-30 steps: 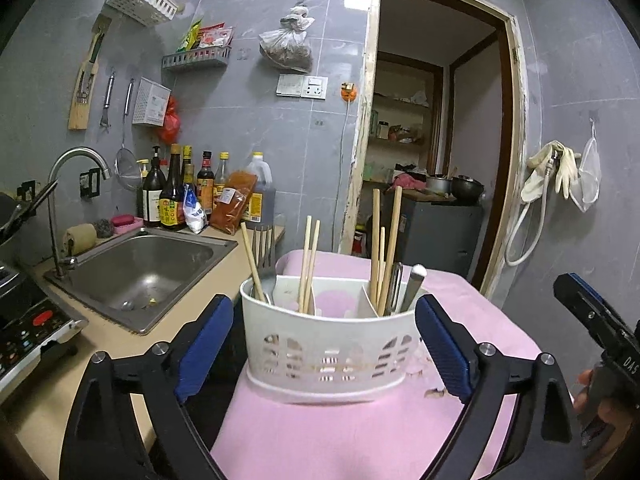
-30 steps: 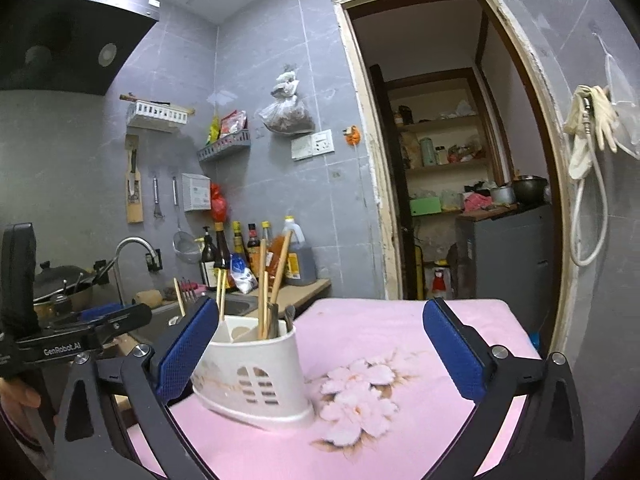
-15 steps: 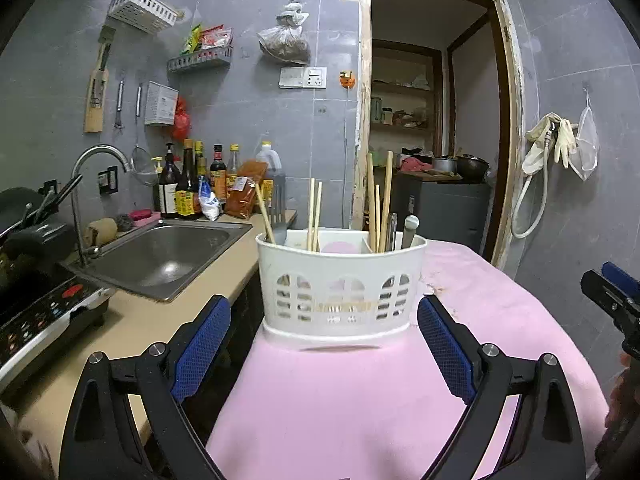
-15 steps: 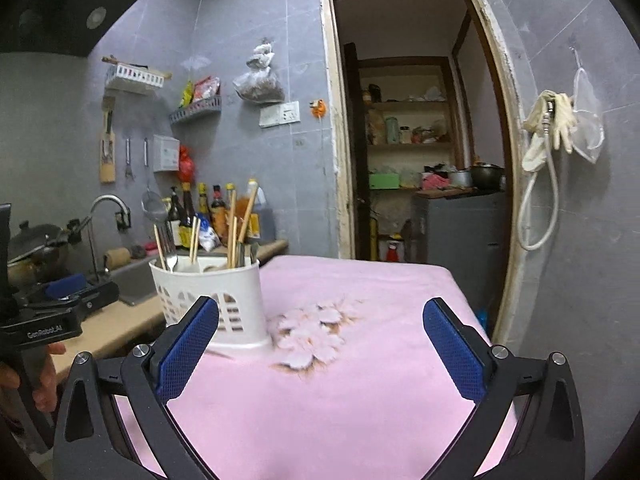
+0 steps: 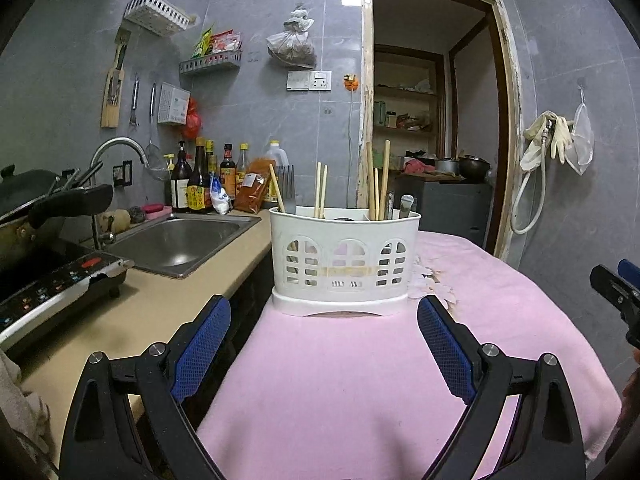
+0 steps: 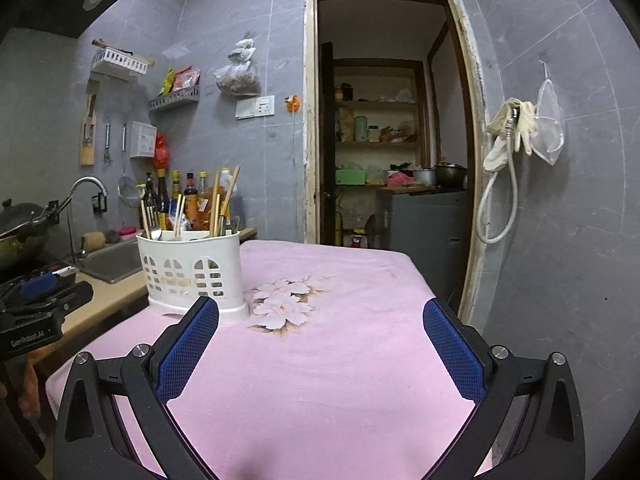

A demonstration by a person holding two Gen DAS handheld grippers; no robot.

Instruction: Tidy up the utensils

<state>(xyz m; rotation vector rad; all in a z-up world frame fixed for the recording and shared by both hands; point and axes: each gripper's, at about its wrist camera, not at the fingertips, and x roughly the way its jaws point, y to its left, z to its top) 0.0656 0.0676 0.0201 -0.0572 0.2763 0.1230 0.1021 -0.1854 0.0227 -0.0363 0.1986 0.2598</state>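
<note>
A white plastic utensil caddy [image 5: 344, 262] stands upright on the pink cloth [image 5: 360, 380] at the table's far left; it also shows in the right wrist view [image 6: 190, 274]. Wooden chopsticks [image 5: 378, 182], a fork [image 5: 289, 188] and metal handles [image 5: 405, 205] stick up from its compartments. My left gripper [image 5: 324, 346] is open and empty, a little short of the caddy. My right gripper [image 6: 320, 346] is open and empty, over the cloth to the right of the caddy.
A steel sink [image 5: 180, 240] and a beige counter [image 5: 132, 312] lie left of the table, with sauce bottles [image 5: 198, 184] behind and an induction cooker [image 5: 48, 284] with a wok [image 5: 24, 196] near left. An open doorway [image 6: 392, 140] is behind the table.
Both grippers have pulled back and lowered away from the caddy, which now looks farther off and is seen level. The caddy has not moved.
</note>
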